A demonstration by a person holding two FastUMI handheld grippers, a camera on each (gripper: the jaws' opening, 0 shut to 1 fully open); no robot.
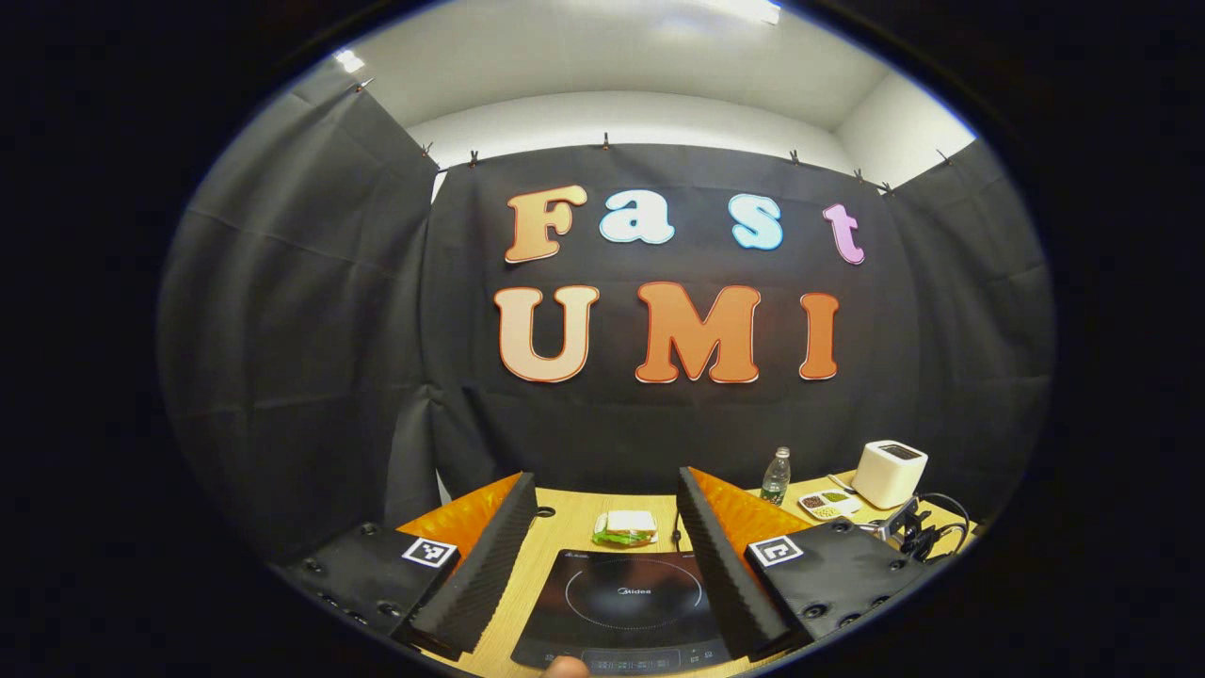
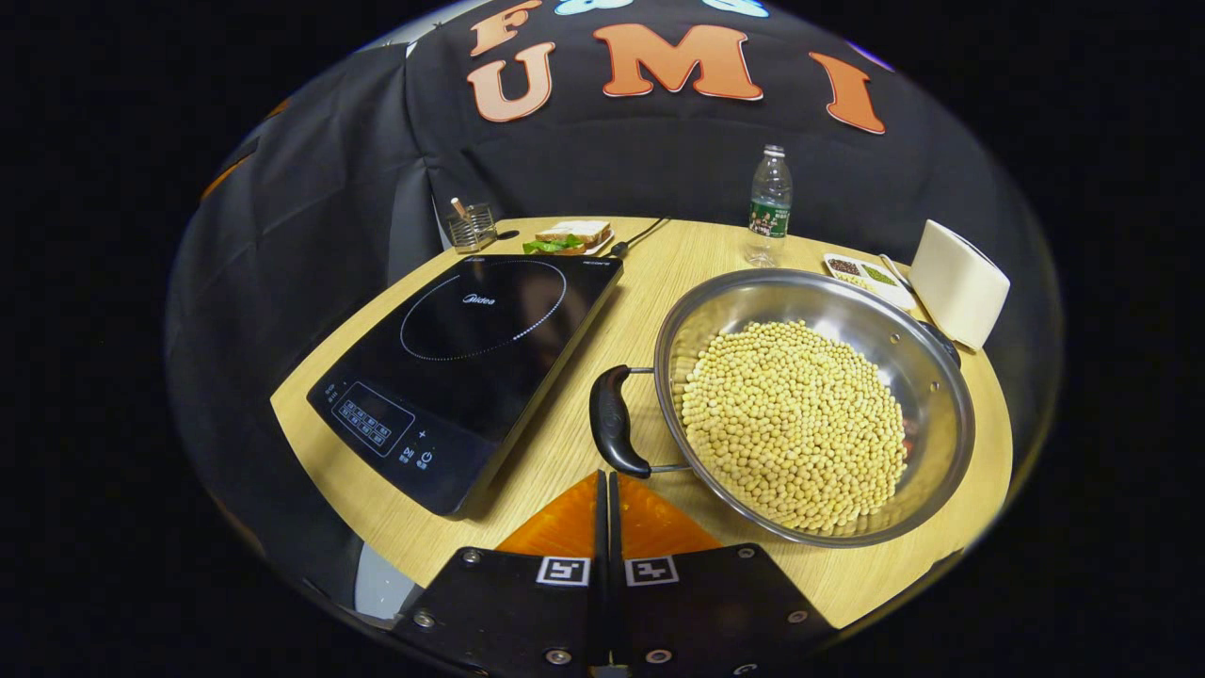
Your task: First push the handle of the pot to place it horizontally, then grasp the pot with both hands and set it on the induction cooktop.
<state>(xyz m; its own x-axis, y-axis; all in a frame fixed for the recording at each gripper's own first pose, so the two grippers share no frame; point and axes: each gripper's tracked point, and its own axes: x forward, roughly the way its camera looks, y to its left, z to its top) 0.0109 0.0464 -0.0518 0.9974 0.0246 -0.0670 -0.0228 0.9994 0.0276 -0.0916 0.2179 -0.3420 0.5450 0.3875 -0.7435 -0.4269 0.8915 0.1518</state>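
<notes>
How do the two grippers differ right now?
The left gripper has its fingers spread wide open, while the right gripper has its fingers closed together on nothing. The left gripper looks over the induction cooktop; the right gripper points near the black handle of the pot. Neither holds anything.

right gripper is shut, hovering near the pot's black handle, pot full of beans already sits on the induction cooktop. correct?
Not quite. In the right gripper view the pot sits on the table, right of the induction cooktop, not on it. The rest holds: the right gripper is shut, near the black handle.
</notes>
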